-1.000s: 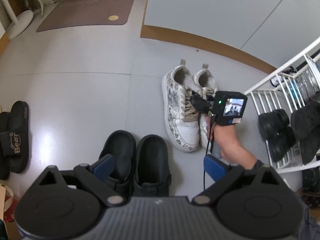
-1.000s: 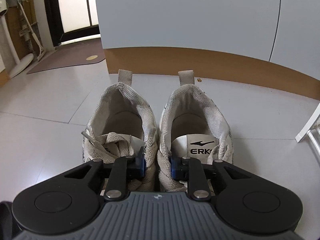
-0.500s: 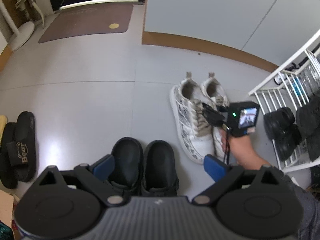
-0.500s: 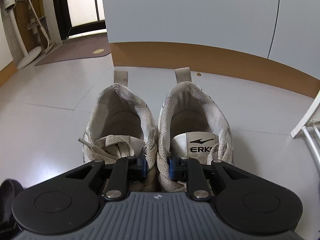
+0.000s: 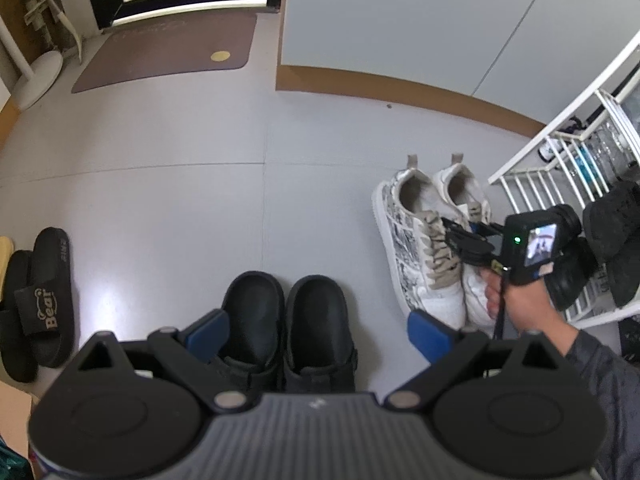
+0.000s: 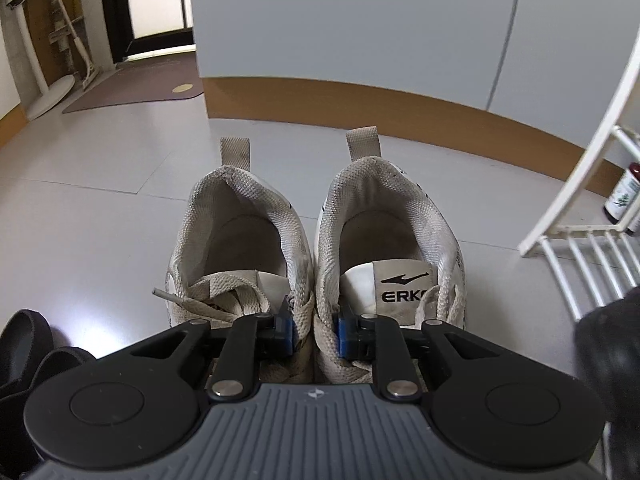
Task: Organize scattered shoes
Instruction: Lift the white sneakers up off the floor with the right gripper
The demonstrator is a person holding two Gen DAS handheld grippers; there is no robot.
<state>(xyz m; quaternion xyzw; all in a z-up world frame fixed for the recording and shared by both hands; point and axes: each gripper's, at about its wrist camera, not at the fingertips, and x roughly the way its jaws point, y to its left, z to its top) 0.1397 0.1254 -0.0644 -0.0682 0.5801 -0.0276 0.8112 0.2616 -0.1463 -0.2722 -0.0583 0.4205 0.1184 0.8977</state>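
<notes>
My right gripper (image 6: 314,330) is shut on a pair of white lace-up sneakers (image 6: 248,240), its blue pads pinching the two inner sides together just behind the laces. In the left wrist view the sneakers (image 5: 424,240) and the right gripper (image 5: 460,236) sit close to the corner of a white shoe rack (image 5: 560,168). My left gripper (image 5: 318,332) hangs open above a pair of black clogs (image 5: 288,320) standing side by side on the floor. Its fingers touch neither clog.
Black shoes (image 5: 616,240) sit on the rack's lower shelf, and a bottle (image 6: 624,192) stands behind the rack (image 6: 576,216). Black "Bear" slides (image 5: 44,296) lie at the left. A brown doormat (image 5: 168,56) and a fan base (image 5: 36,76) are by the far door. A wall with brown skirting (image 6: 400,100) runs ahead.
The right gripper has carried the white sneakers to the right, closer to the shoe rack. The left gripper stays open over the black clogs.
</notes>
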